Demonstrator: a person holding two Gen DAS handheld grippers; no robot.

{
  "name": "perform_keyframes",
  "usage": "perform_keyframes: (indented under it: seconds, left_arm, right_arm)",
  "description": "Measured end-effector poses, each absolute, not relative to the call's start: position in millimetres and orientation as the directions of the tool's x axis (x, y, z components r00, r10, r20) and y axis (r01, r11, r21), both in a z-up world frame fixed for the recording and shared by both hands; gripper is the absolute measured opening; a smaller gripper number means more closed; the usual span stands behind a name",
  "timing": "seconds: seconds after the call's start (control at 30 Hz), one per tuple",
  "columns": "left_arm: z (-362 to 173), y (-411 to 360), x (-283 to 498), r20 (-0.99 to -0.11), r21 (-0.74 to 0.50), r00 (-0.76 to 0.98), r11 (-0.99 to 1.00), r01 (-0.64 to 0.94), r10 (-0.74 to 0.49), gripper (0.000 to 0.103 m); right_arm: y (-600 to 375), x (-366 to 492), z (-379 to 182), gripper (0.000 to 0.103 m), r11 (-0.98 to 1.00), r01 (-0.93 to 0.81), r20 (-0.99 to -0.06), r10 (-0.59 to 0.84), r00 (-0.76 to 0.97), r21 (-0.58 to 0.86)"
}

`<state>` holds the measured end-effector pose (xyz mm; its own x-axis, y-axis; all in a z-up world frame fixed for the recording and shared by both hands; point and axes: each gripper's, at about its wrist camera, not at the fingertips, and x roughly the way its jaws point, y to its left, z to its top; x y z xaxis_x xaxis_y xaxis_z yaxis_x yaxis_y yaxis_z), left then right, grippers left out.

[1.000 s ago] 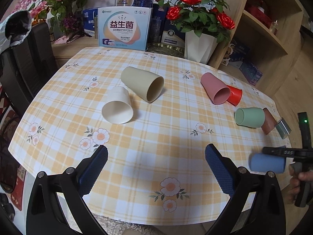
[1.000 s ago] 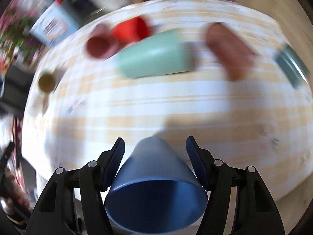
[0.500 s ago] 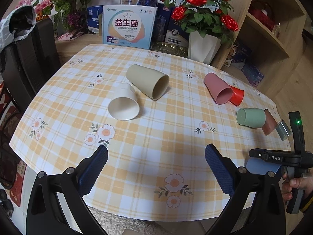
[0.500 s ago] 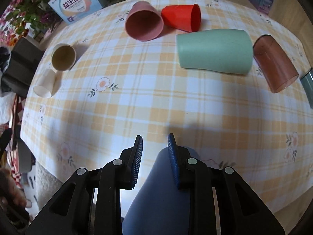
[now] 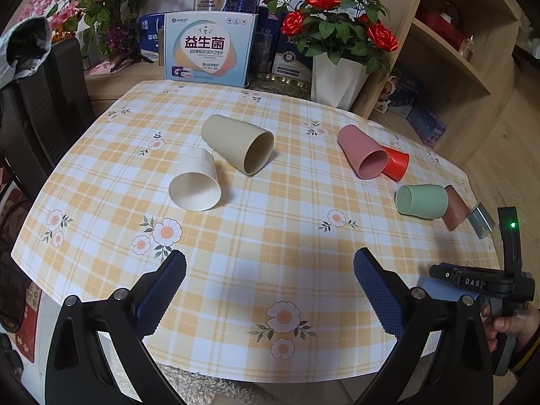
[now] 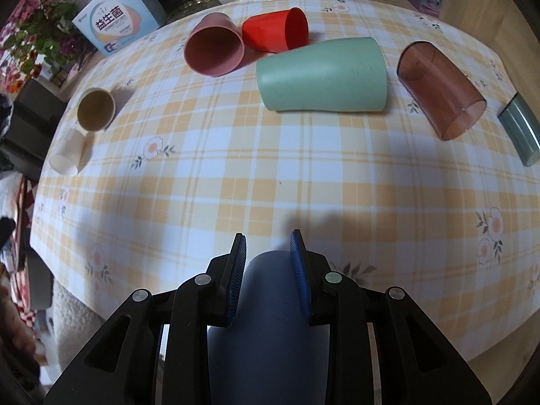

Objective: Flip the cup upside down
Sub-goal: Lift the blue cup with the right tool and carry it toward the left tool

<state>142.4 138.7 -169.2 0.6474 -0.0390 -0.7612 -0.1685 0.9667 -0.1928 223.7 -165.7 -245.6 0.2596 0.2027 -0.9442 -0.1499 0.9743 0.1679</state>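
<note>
My right gripper (image 6: 268,248) is shut on a blue cup (image 6: 270,303), its closed base pointing up toward the camera, over the near edge of the checked tablecloth. In the left wrist view the blue cup (image 5: 435,288) shows at the right edge under the right gripper (image 5: 472,283), seemingly at the table surface. My left gripper (image 5: 270,270) is open and empty above the table's front edge. Several other cups lie on their sides: green (image 6: 324,76), pink (image 6: 216,49), red (image 6: 276,33), brown transparent (image 6: 442,87), beige (image 5: 238,143), white (image 5: 195,185).
A grey-green cup (image 6: 519,133) lies at the far right edge. Boxes (image 5: 209,50), a white pot of red roses (image 5: 337,77) and a gold tray stand behind the table. A wooden shelf (image 5: 449,54) is at the right, a black chair (image 5: 44,101) at the left.
The right gripper has turned the blue cup over, from open mouth facing the camera to base up, and lowered it toward the table. The left gripper pulled back slightly, still open.
</note>
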Motion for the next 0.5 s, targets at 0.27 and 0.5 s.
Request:
perform_keyframes:
  seconds: [0.27, 0.5]
  left_arm:
    - [-164, 131, 141, -0.753, -0.202, 0.655, 0.968, -0.146, -0.059, 0.097]
    - [-159, 130, 137, -0.748, -0.198, 0.662, 0.97, -0.142, -0.056, 0.097]
  right_arm:
    - [-177, 213, -246, 0.028, 0.975, -0.164, -0.94, 0.19, 0.285, 0.148]
    - [-205, 223, -246, 0.028, 0.983, -0.139, -0.943, 0.158, 0.293, 0.121]
